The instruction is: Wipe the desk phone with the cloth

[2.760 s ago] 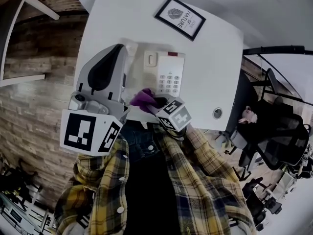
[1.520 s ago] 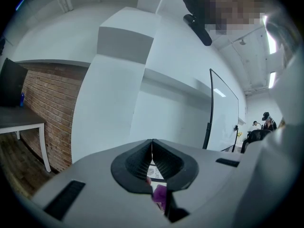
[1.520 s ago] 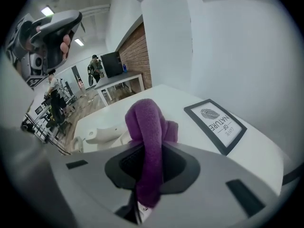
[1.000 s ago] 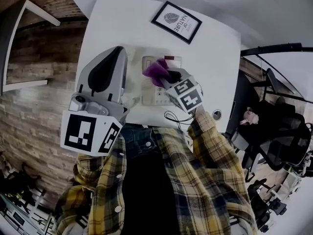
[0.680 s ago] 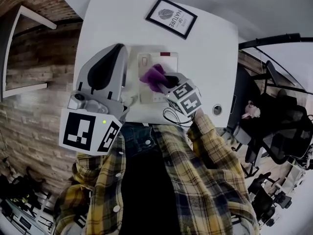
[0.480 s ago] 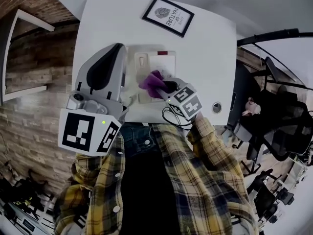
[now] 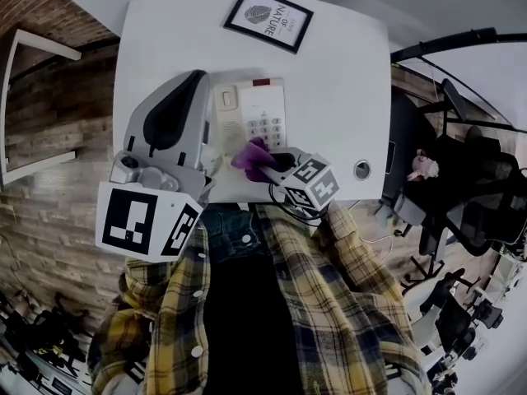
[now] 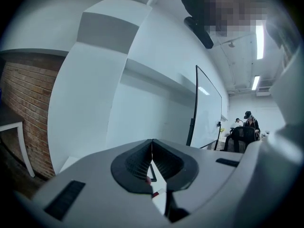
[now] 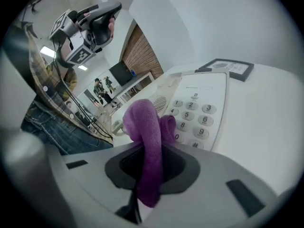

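1. Nearest us, the right claw [image 9: 150, 164] is clamped on the purple cloth [image 9: 146, 123]. The fabric runs down between the jaws and a loose loop bulges out ahead of them. We judge that only this loop should meet the phone, so we tilt the claw low enough to press fabric against it and keep the hard tips off.
2. The cloth sits at the near end of the desk phone [image 7: 252, 109], over the bottom row of the keypad [image 9: 195, 118]. We cannot tell whether it is pressing on the keys.
3. The step in hand looks like a stroke up the phone's face. We think light, straight passes away from us are best, so the keys stay unpressed and the phone does not skate on the smooth white bench [image 7: 346, 81].
4. The handset [image 7: 224, 112] lies on the phone's left side. We would wipe along its length, not across it, so that it does not lift out of its cradle.
5. The left claw [image 8: 152, 161] hangs above the bench to the left of the phone, its jaws closed together on nothing. It could come down to steady the phone's left edge if the phone starts to slide.
6. Farthest off, the framed print [image 7: 268, 19] lies flat, well apart from the phone. We would end each stroke at the phone's far edge.
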Motion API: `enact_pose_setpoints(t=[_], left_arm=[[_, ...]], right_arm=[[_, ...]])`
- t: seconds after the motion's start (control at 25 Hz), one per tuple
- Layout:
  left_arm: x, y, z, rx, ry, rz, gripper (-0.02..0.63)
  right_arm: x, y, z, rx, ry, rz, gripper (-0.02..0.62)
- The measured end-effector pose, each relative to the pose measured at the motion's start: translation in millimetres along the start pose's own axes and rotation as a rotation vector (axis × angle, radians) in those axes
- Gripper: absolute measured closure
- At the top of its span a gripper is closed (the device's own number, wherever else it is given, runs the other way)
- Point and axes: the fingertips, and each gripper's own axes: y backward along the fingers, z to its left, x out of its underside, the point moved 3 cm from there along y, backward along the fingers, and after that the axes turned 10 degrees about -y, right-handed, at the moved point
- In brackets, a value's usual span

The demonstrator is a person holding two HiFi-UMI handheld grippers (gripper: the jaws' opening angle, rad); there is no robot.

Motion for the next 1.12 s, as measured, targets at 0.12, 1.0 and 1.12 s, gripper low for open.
enact_pose_setpoints(t=[0.12, 1.0, 1.12], left_arm=[[0.7, -1.0, -3.4, 0.01, -0.003, 0.004, 0.591], [-9.7, 35.3, 13.1, -0.144, -0.018, -0.022, 0.591], [-8.5, 41.3, 17.2, -0.169, -0.014, -0.017, 0.591]], right_arm=[[3.2, 2.2, -0.1, -0.019, -0.05, -0.006, 0.529], [-155.2, 54.1, -73.5, 0.212, 0.071, -0.271, 0.528], [-156.5, 39.0, -85.1, 0.253, 0.098, -0.23, 0.528]])
